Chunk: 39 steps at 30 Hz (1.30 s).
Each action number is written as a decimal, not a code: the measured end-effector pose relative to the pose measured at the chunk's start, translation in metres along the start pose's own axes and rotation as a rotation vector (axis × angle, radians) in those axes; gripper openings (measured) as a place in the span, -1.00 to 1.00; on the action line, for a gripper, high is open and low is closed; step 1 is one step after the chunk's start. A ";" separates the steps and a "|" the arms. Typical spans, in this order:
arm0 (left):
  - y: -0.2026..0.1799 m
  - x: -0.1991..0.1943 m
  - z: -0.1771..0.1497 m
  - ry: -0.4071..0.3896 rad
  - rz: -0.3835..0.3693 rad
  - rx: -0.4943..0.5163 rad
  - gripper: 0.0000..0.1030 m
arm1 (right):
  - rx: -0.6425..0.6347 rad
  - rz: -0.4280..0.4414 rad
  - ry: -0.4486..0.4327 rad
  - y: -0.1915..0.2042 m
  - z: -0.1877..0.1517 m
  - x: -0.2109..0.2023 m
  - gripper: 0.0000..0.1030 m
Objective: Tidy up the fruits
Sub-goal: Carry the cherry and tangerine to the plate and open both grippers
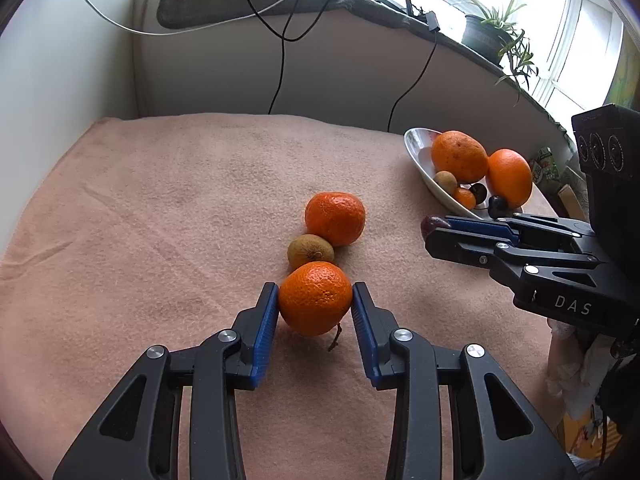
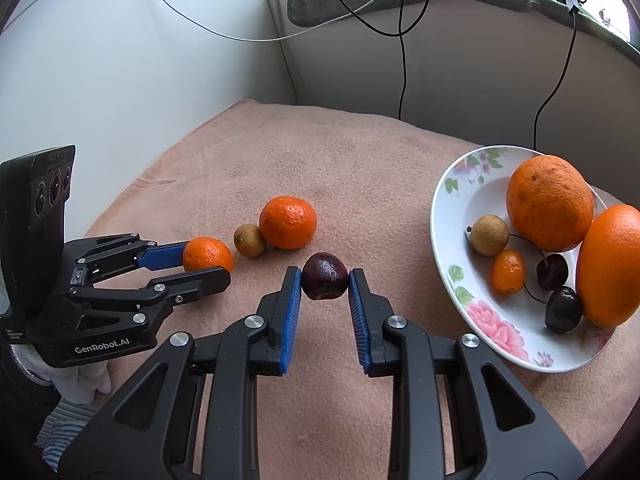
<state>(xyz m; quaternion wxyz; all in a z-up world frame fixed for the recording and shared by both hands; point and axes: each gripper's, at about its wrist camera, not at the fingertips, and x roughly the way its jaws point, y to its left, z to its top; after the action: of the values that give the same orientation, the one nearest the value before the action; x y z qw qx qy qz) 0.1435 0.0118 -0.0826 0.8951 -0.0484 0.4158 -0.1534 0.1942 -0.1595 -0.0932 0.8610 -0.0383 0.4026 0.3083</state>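
Observation:
My left gripper (image 1: 315,300) is shut on a small tangerine (image 1: 315,298), low over the pink cloth; it also shows in the right wrist view (image 2: 208,255). Just beyond it lie a brown kiwi-like fruit (image 1: 310,251) and a larger tangerine (image 1: 335,218). My right gripper (image 2: 325,280) is shut on a dark cherry (image 2: 324,276), left of the floral plate (image 2: 452,216). The plate holds two oranges (image 2: 550,202), a brown fruit (image 2: 489,235), a kumquat (image 2: 508,271) and two dark cherries (image 2: 563,309).
The pink cloth (image 1: 160,208) covers the table. A white wall stands at the left and a low grey wall at the back with hanging cables (image 1: 280,64). A potted plant (image 1: 486,34) stands on the windowsill.

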 end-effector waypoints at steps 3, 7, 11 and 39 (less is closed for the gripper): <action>-0.003 -0.006 0.004 -0.019 -0.008 0.005 -0.31 | 0.010 0.002 -0.016 -0.003 -0.002 -0.009 -0.51; -0.011 -0.012 0.013 -0.044 -0.033 0.009 -0.31 | 0.029 -0.003 -0.036 -0.010 -0.006 -0.021 -0.51; -0.025 -0.012 0.024 -0.064 -0.058 0.024 -0.32 | 0.047 -0.015 -0.051 -0.021 -0.010 -0.033 -0.51; -0.098 0.058 0.081 -0.049 -0.130 0.109 -0.32 | 0.156 -0.108 -0.088 -0.088 -0.025 -0.063 -0.51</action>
<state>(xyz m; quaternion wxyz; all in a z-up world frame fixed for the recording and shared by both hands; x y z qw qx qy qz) 0.2175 -0.1030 -0.0510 0.8945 -0.0303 0.3807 -0.2323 0.1963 -0.2704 -0.0813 0.8936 0.0209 0.3844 0.2307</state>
